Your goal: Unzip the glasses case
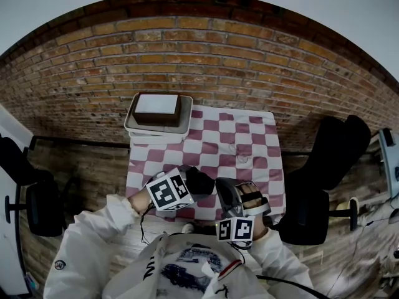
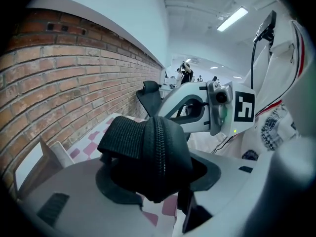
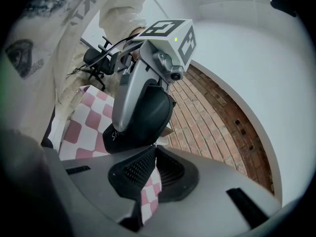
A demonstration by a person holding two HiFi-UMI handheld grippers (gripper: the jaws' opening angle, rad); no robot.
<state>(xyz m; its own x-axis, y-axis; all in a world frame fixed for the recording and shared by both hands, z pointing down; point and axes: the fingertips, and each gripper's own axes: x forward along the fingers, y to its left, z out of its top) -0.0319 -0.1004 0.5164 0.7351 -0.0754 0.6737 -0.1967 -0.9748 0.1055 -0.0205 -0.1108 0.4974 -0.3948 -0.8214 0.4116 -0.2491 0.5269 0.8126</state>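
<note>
Brick wall behind checkered-cloth table; black office chair each side; ceiling strip light lit.

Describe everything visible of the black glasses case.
The glasses case is black and rounded, with a ribbed fabric-looking band at one side and a zipper running along its edge, teeth closed where they show. From the right gripper view its shell looks smooth, with small white print. The left claw clamps it, held above the checked tablecloth. The right claw, shut, meets its edge; any pull there is hidden.
</note>
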